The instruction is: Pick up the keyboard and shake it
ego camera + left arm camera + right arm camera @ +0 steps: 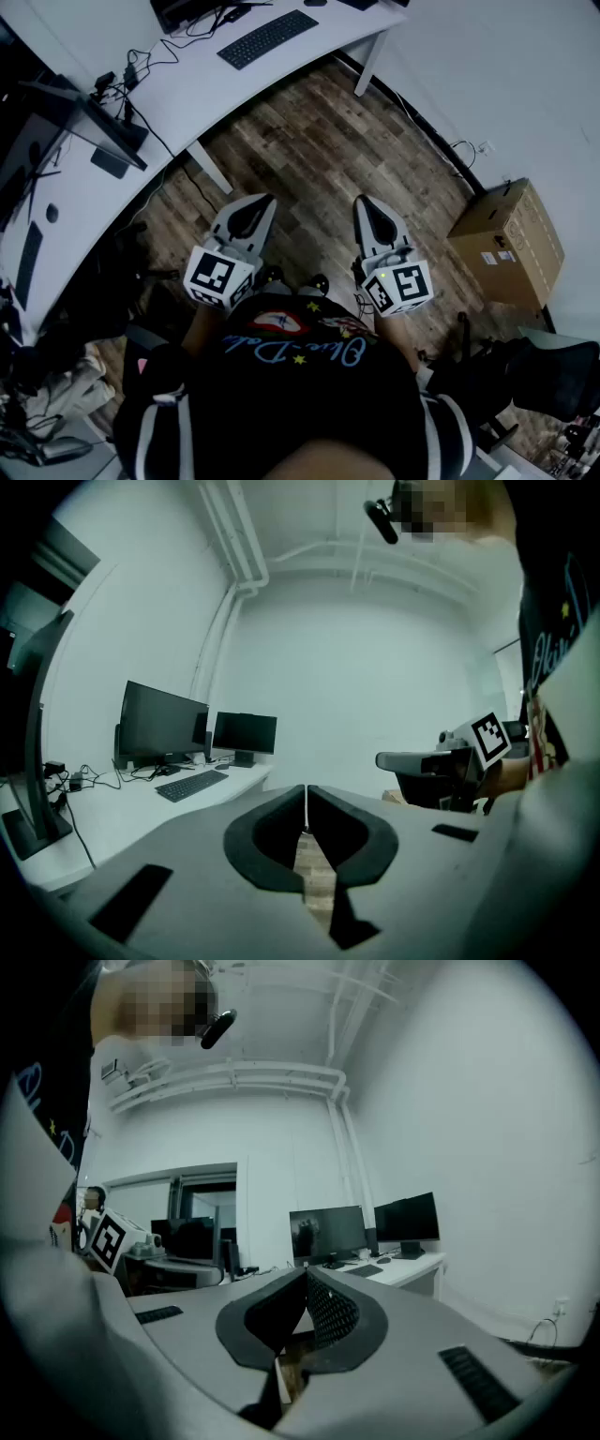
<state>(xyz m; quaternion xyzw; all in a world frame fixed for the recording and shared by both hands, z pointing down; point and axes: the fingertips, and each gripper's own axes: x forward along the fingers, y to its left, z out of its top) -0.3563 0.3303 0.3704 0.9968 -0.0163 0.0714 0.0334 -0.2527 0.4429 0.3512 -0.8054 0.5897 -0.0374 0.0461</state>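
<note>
A black keyboard (268, 37) lies on the white curved desk (187, 89) at the top of the head view, far from both grippers. The same keyboard (190, 785) shows small in the left gripper view, and the keyboard (366, 1270) on the desk in the right gripper view. My left gripper (263, 203) and right gripper (361, 204) are held close to the person's body over the wooden floor. Both are shut with nothing between their jaws.
Two black monitors (164, 724) stand on the desk behind the keyboard. Another monitor (94, 127) and cables sit on the desk's left part. A cardboard box (511, 244) stands by the right wall. A dark chair (544, 370) is at lower right.
</note>
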